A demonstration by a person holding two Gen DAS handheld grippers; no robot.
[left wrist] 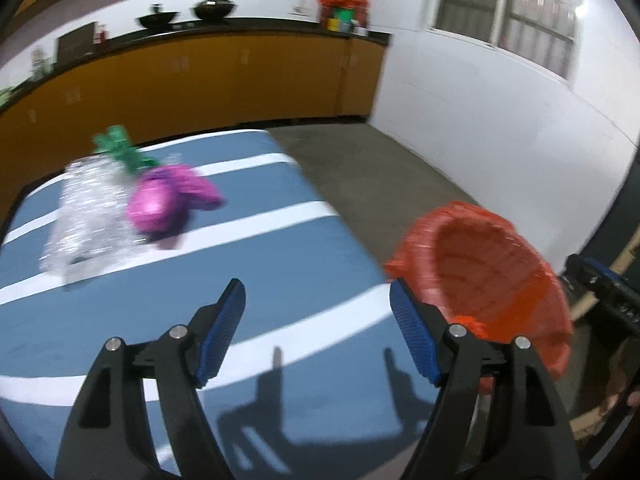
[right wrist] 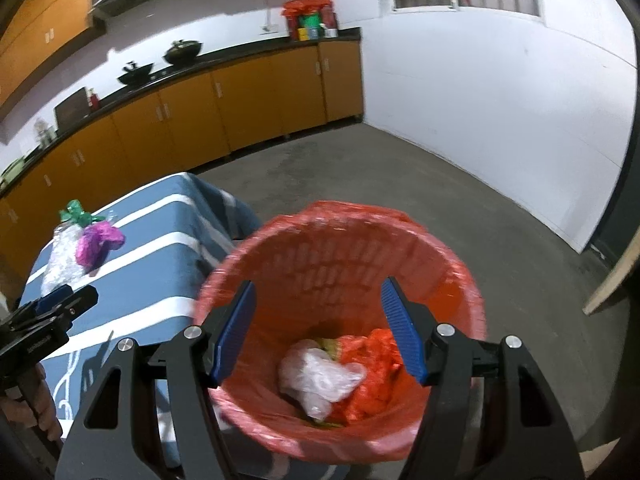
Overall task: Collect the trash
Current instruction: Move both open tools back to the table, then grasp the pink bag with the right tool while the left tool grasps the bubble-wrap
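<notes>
A crumpled purple wrapper (left wrist: 170, 204), a clear plastic bottle (left wrist: 90, 216) and a green wrapper (left wrist: 118, 148) lie together on the far left of the blue striped table (left wrist: 280, 272). My left gripper (left wrist: 316, 328) is open and empty above the table, short of them. A bin lined with an orange bag (left wrist: 492, 280) stands off the table's right edge. In the right wrist view my right gripper (right wrist: 318, 332) is open and empty over the bin (right wrist: 360, 248), which holds a white plastic bag (right wrist: 320, 380) and orange scraps. The purple wrapper (right wrist: 98, 242) and bottle (right wrist: 62, 256) show at left.
Orange cabinets (right wrist: 240, 108) with a dark counter run along the back wall, carrying woks (right wrist: 182, 52) and a red-bagged box (right wrist: 308, 16). Bare concrete floor (right wrist: 440, 184) lies beyond the bin. A white wall and window stand at right. The left gripper (right wrist: 48, 312) shows at the left edge.
</notes>
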